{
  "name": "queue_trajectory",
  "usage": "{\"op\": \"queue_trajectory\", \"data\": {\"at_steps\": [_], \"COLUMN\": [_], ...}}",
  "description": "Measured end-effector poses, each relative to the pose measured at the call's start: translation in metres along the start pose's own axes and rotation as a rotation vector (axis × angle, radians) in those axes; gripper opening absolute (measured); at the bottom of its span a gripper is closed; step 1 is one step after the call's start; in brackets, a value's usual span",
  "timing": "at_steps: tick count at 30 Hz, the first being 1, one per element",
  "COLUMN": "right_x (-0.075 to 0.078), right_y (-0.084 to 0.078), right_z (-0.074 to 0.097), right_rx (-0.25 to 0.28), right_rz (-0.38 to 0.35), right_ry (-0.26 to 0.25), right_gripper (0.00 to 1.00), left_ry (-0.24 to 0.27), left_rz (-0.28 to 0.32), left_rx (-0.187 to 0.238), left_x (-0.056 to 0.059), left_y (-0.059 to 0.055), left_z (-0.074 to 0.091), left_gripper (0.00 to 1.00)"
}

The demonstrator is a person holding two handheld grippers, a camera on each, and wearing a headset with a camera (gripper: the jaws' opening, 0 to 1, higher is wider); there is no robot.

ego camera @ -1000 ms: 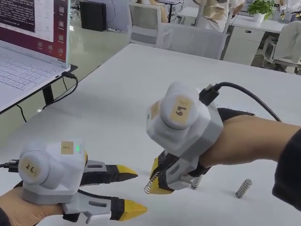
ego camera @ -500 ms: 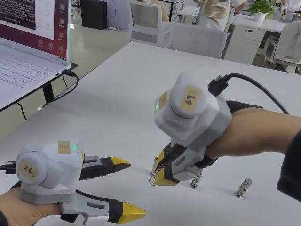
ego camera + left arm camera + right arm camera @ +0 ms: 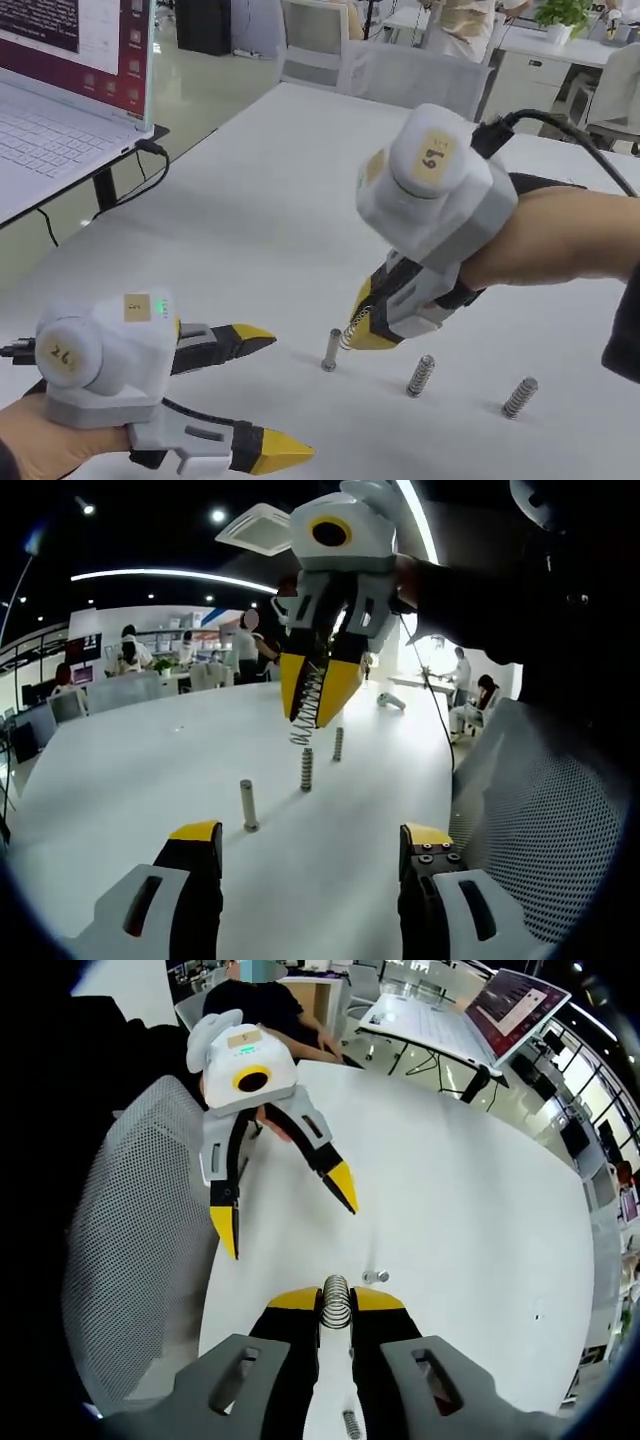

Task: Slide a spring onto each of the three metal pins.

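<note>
As right gripper (image 3: 360, 325) raised spring (image 3: 350, 329), pin (image 3: 331, 351) (bare)

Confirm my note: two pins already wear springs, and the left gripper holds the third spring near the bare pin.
Wrong gripper. The right gripper holds the third spring near the bare pin; the right gripper view shows it between its own jaws. The left gripper is open and empty. The other two pins do wear springs.

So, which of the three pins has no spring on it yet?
The bare pin nearest the right claw; the other two pins beside it already wear springs.
</note>
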State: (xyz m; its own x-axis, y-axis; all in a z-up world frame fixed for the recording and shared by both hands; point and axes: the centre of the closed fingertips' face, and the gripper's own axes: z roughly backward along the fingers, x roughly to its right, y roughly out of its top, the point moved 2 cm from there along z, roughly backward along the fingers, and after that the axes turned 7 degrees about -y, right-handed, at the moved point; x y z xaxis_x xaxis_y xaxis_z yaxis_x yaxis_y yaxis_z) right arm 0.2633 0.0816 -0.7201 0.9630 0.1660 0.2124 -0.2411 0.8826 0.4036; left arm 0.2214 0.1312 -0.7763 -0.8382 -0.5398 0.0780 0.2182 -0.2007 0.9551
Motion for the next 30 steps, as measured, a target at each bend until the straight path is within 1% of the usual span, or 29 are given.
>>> {"op": "queue_trajectory", "data": {"at_steps": [4, 7, 14, 16, 19, 26, 30], "right_x": [0.007, 0.011, 0.026, 0.03, 0.033, 0.037, 0.038], "right_y": [-0.001, -0.001, 0.001, 0.001, -0.001, -0.006, -0.008], "right_z": [-0.001, -0.003, -0.009, -0.012, -0.02, -0.036, -0.042], "right_rx": [-0.009, -0.023, -0.04, -0.044, -0.065, -0.101, -0.111], "right_rz": [0.0, 0.005, 0.001, -0.003, -0.004, -0.003, -0.006], "right_ry": [-0.002, 0.001, 0.003, 0.01, 0.02, 0.041, 0.05], "right_gripper": [0.09, 0.09, 0.09, 0.09, 0.09, 0.09, 0.09], "left_ry": [0.004, 0.005, 0.006, 0.009, 0.013, 0.021, 0.025], "left_rz": [-0.001, 0.001, 0.004, 0.004, 0.001, -0.002, -0.008], "left_rx": [0.004, 0.001, -0.002, 0.0, 0.0, -0.007, -0.012], "left_x": [0.001, 0.002, 0.003, 0.003, 0.003, 0.004, 0.002], "left_y": [0.002, 0.001, -0.001, 0.0, 0.0, 0.0, -0.002], "left_z": [0.0, 0.0, 0.0, 0.0, 0.001, 0.003, 0.005], "left_gripper": [0.68, 0.68, 0.68, 0.68, 0.68, 0.68, 0.68]}}
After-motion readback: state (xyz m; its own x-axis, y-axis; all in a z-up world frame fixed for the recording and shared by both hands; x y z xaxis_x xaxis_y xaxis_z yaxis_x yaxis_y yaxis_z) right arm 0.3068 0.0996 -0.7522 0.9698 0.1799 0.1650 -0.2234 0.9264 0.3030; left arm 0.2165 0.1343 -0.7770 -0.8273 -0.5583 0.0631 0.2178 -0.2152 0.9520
